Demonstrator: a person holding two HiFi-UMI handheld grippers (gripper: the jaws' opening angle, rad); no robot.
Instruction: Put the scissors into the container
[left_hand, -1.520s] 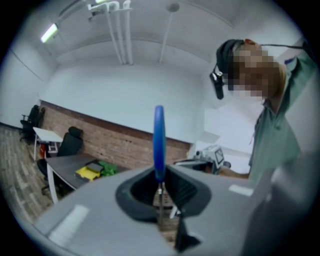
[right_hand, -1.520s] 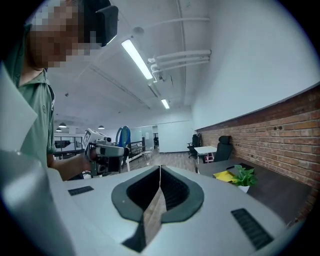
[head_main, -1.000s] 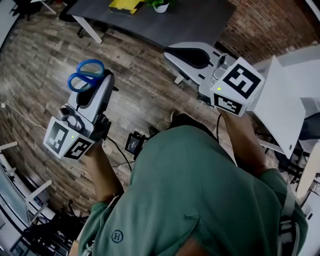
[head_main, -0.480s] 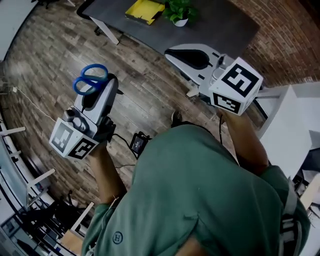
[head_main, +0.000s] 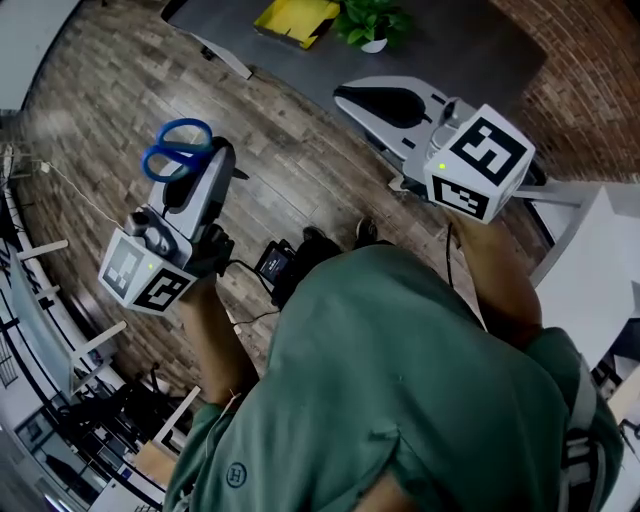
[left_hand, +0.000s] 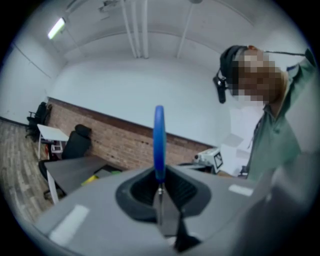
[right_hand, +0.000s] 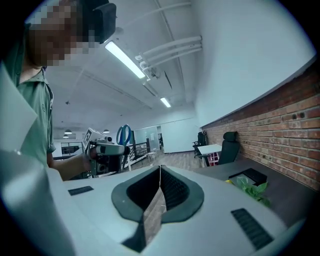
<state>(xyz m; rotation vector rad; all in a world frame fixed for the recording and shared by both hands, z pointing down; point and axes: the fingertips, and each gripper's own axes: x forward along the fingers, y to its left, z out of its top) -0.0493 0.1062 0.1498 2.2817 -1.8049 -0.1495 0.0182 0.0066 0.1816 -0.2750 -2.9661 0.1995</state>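
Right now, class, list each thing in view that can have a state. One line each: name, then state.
left gripper: shut on the scissors, pointing about level.
scissors: clamped at the blade end, blue handles sticking out past the jaws, not in any container.
right gripper: shut, nothing between its jaws.
potted plant: upright on the dark table.
yellow item: lying flat on that table.

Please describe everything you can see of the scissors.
The scissors have blue, plastic-looking loop handles and grey metal blades. The left gripper is shut on the blades, so both loops stick out past its jaws. They are held in the air above the wooden floor; nothing else touches them. The blade tips are hidden.
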